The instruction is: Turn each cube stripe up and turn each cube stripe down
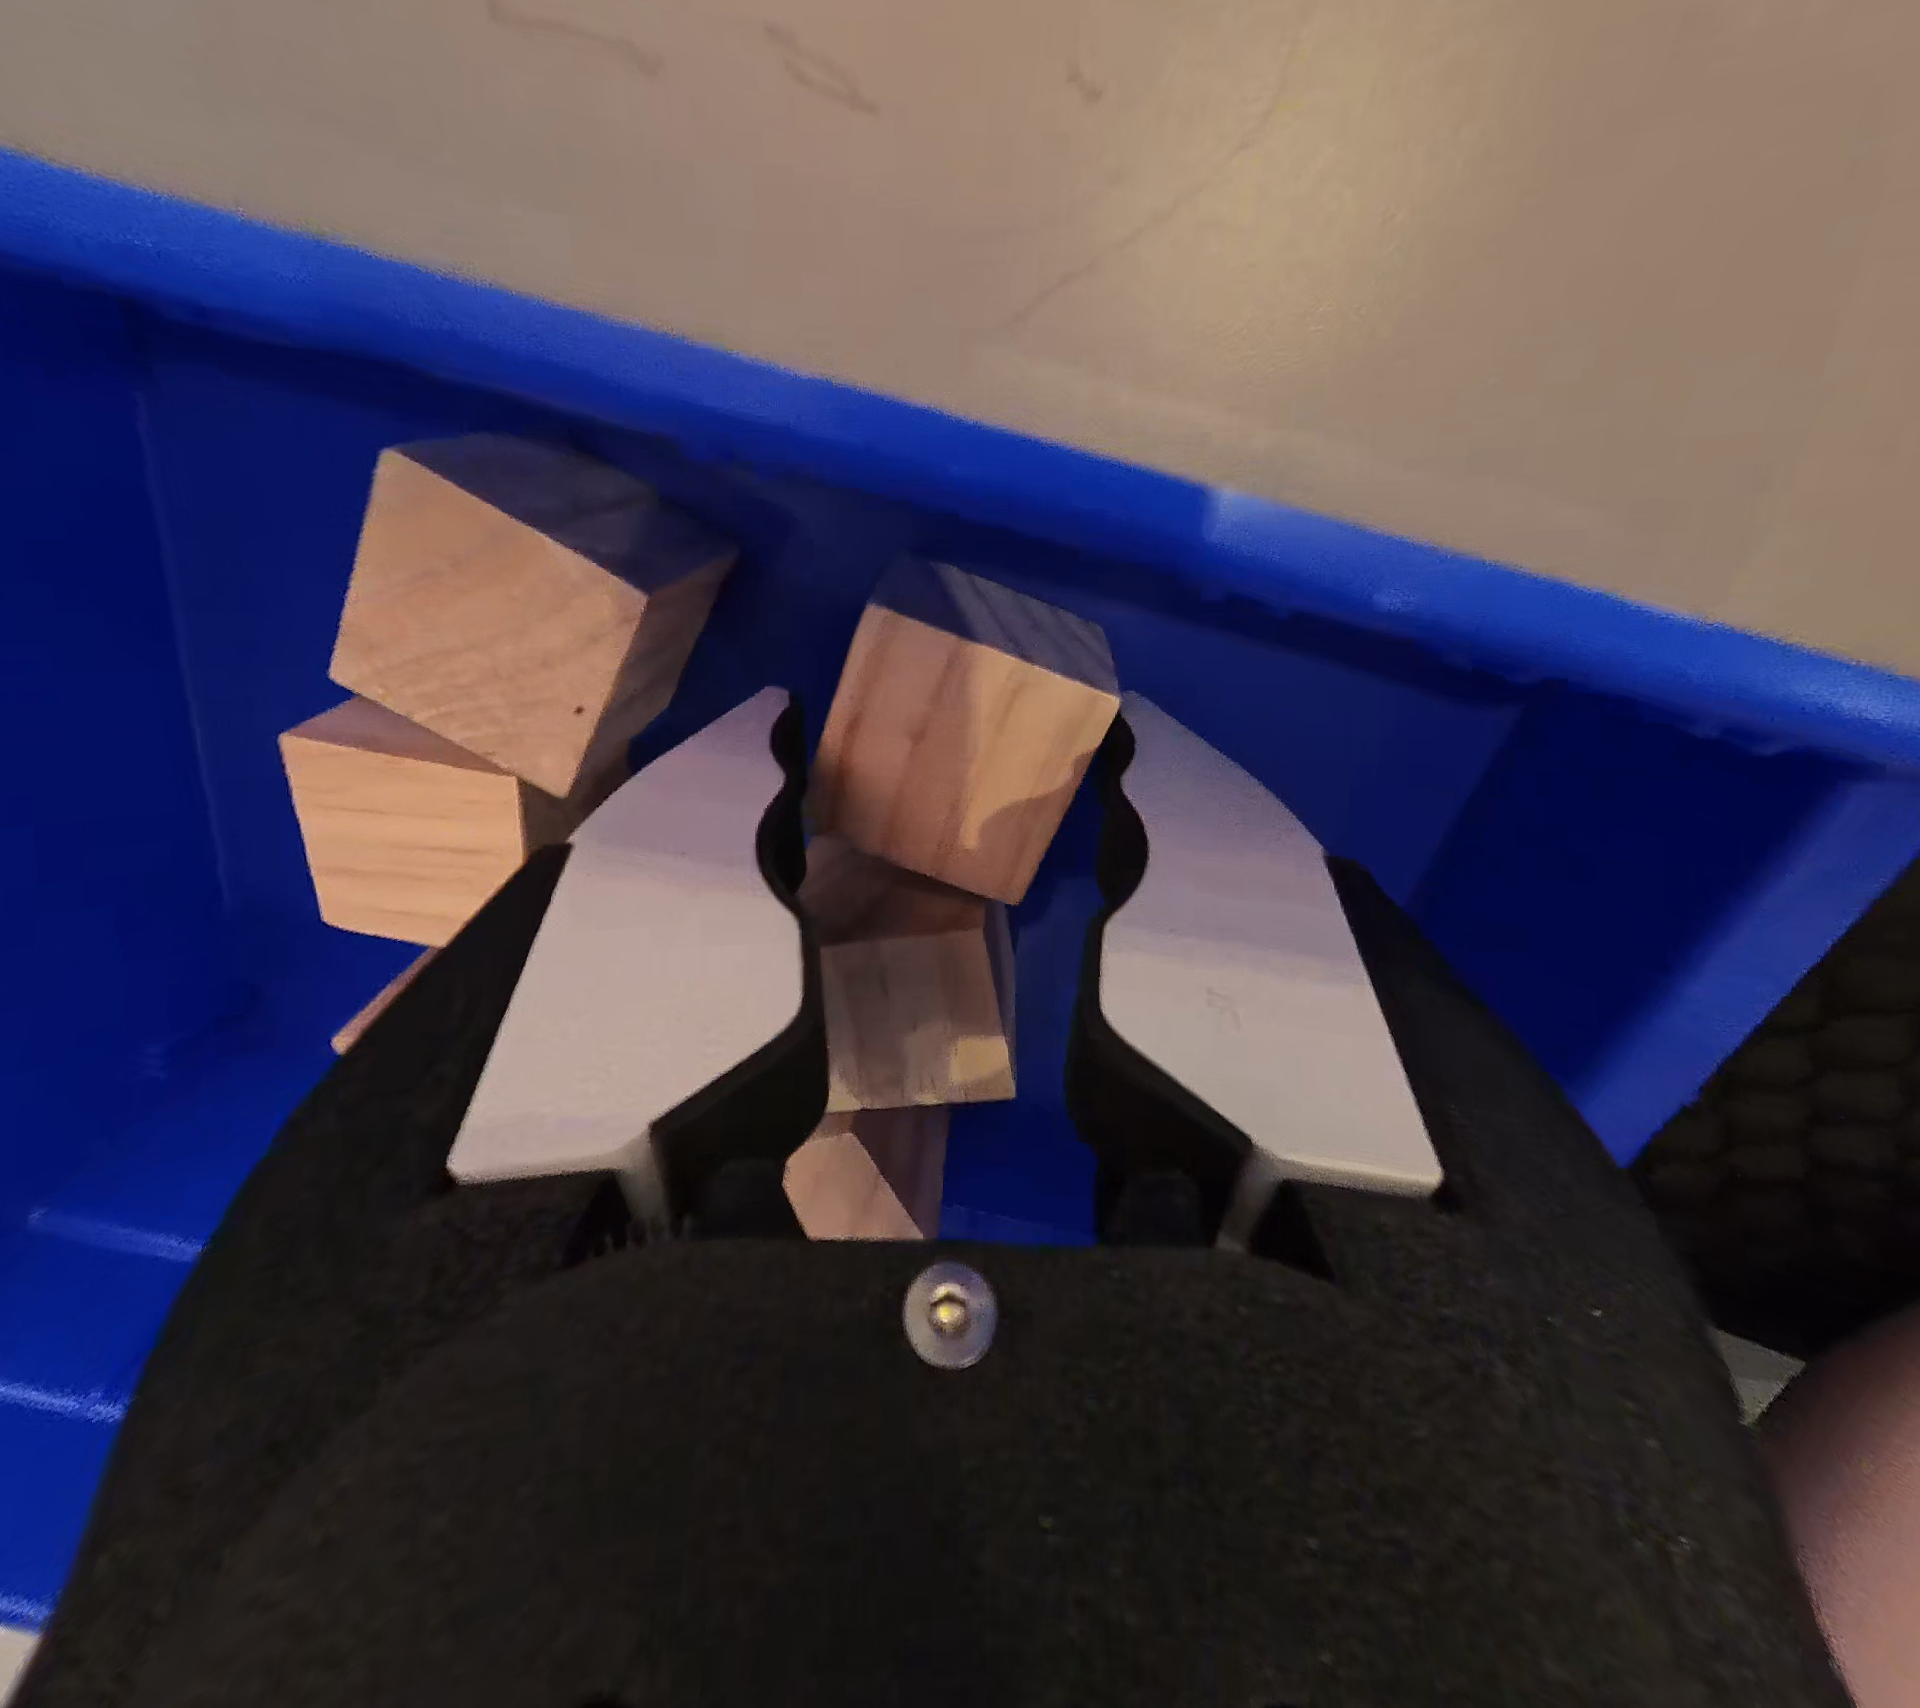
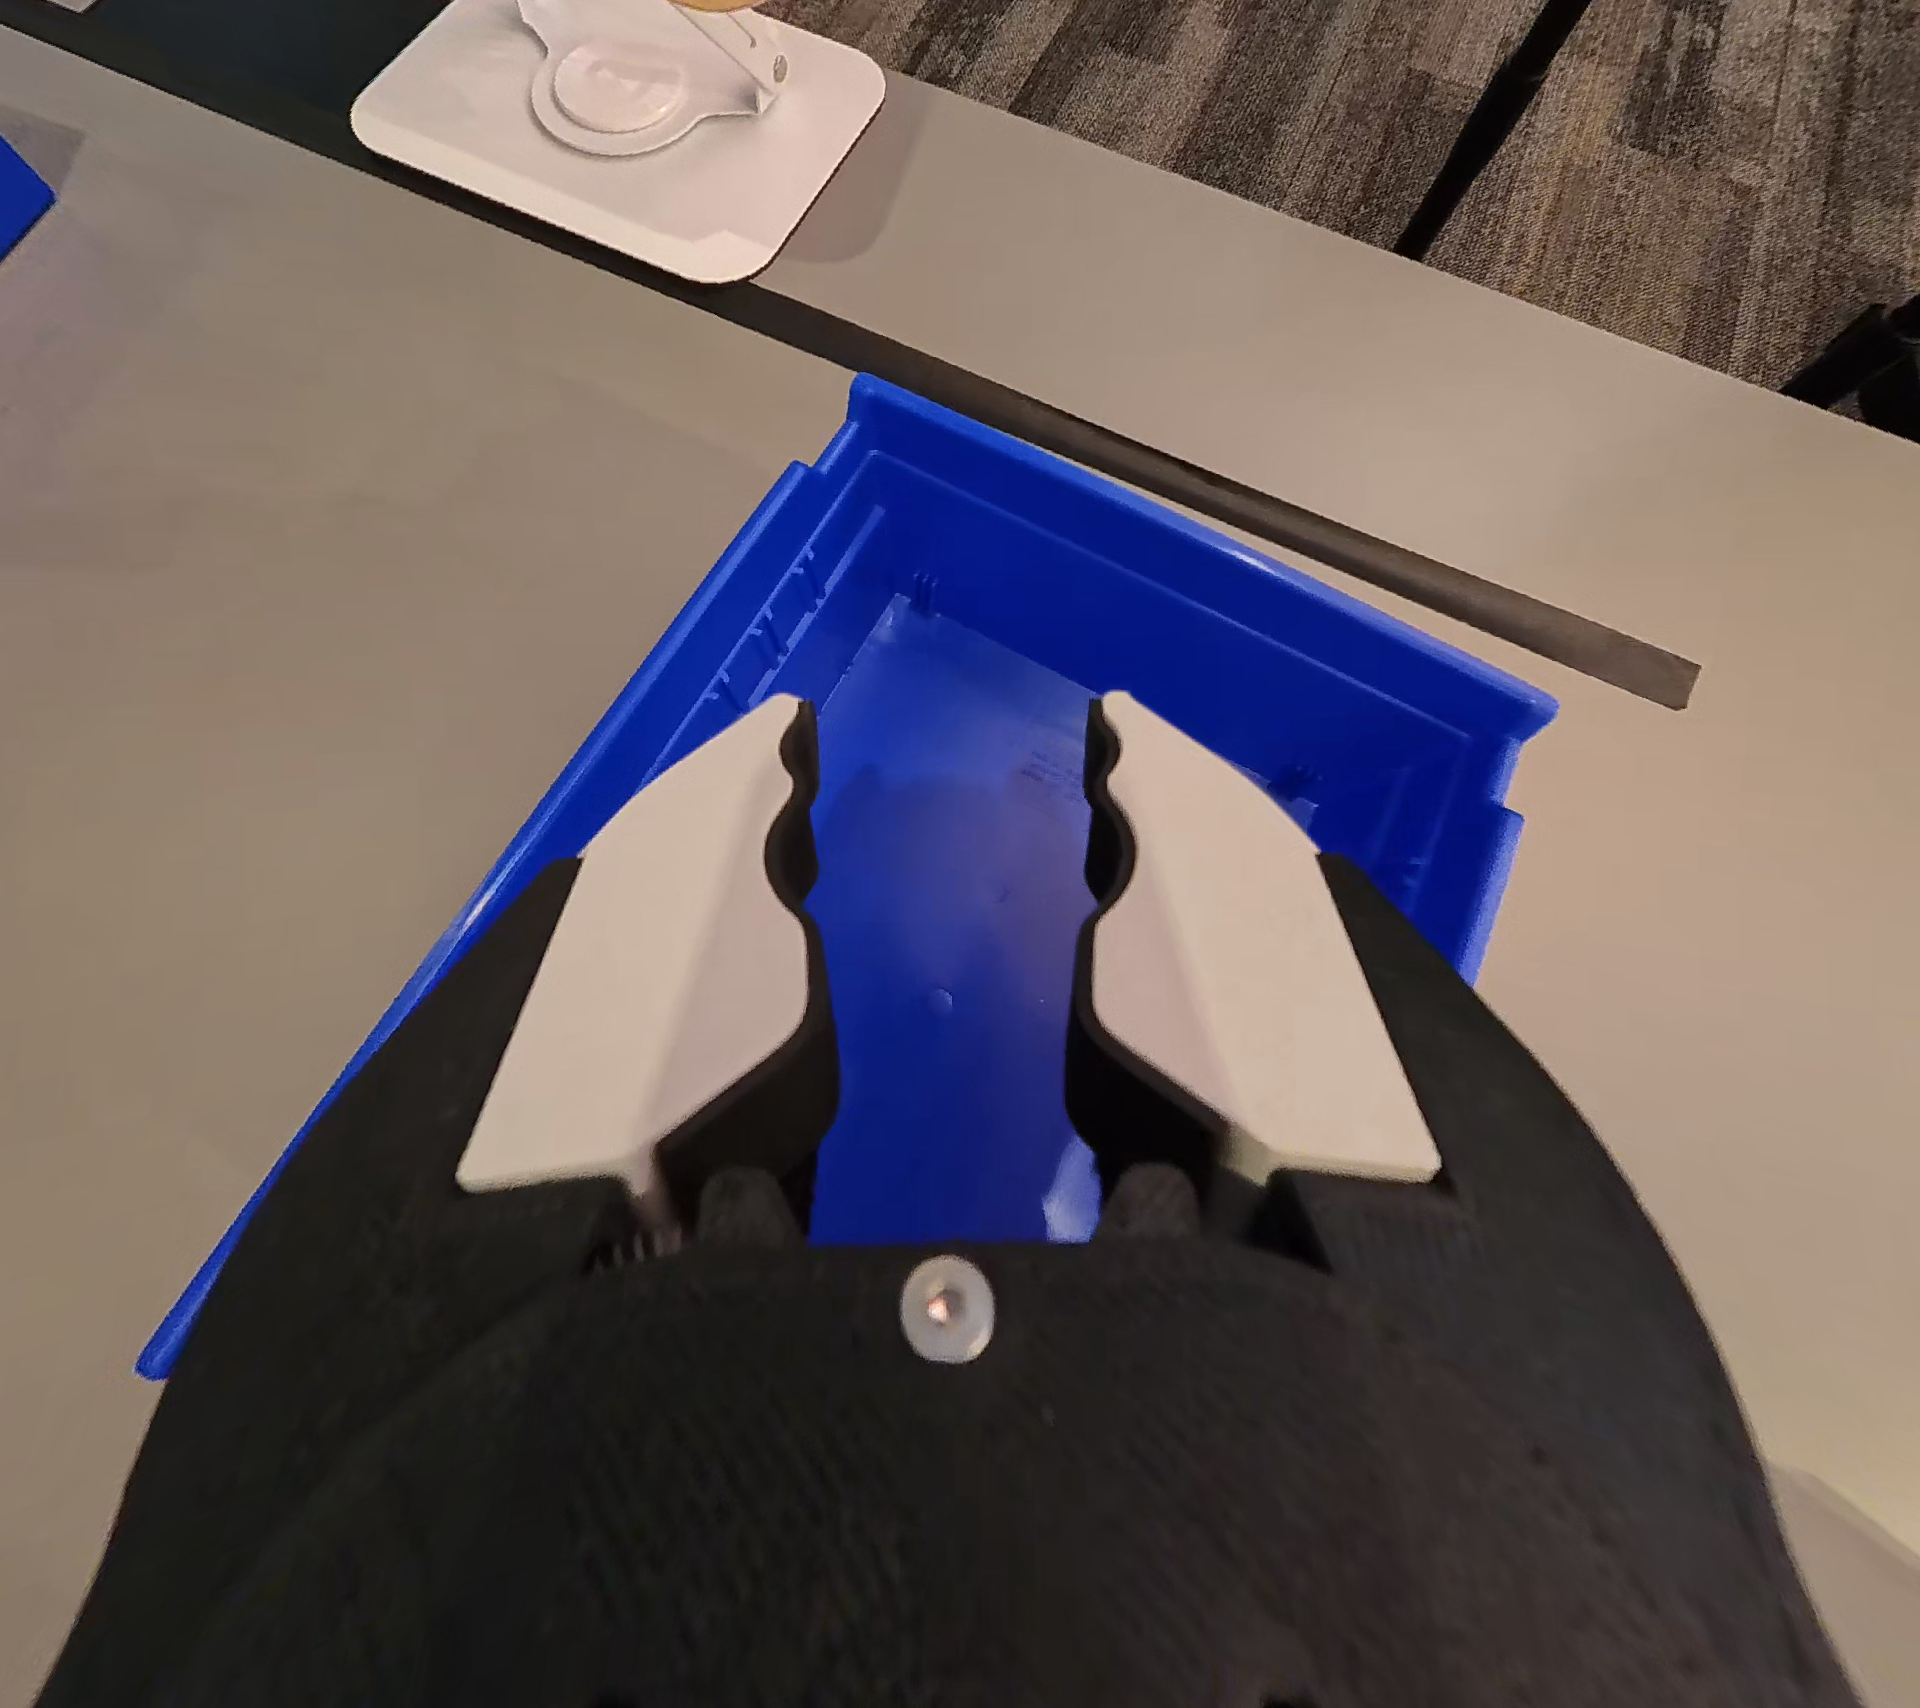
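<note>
Lowest cube [image 1: 868,1185] half hidden behind left claw [image 1: 951,713]; stripes undiscernible.

Left bin crowded, right bin clear.

Wooden cubes [image 1: 520,609] piled at frame centre and left inside blue bin [image 1: 1558,827], blocking entry; bare floor at right. Second blue bin [image 2: 1143,557]: open floor mid-frame; white stand [image 2: 623,131] upper left.
</note>
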`<act>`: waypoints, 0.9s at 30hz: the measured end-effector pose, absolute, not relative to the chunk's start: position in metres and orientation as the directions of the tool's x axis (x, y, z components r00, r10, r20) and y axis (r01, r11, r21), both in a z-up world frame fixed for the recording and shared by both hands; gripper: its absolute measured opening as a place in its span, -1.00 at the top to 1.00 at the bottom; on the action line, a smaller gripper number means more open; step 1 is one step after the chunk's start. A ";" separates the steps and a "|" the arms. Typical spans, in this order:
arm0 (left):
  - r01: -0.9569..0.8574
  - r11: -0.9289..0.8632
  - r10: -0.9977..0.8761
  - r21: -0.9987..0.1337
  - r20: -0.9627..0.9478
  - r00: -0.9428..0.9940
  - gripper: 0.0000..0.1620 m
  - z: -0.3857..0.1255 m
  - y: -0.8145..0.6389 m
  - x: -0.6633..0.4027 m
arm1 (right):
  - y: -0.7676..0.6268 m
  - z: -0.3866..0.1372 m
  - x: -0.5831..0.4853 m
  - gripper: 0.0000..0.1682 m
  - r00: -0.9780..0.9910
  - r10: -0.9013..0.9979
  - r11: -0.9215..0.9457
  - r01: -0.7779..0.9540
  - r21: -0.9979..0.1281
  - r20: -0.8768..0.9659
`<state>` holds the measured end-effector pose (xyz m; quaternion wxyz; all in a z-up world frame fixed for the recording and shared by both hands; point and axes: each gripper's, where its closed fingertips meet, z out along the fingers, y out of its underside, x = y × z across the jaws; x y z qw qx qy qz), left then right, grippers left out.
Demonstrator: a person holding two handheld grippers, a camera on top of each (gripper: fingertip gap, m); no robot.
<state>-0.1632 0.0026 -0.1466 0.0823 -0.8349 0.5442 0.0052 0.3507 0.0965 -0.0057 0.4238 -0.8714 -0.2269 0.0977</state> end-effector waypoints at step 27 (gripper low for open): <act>-0.077 -0.432 -0.846 -0.899 0.375 0.378 0.39 0.086 -0.001 -0.054 | 0.009 0.079 0.133 0.17 0.487 0.682 0.399 0.377 -0.836 0.546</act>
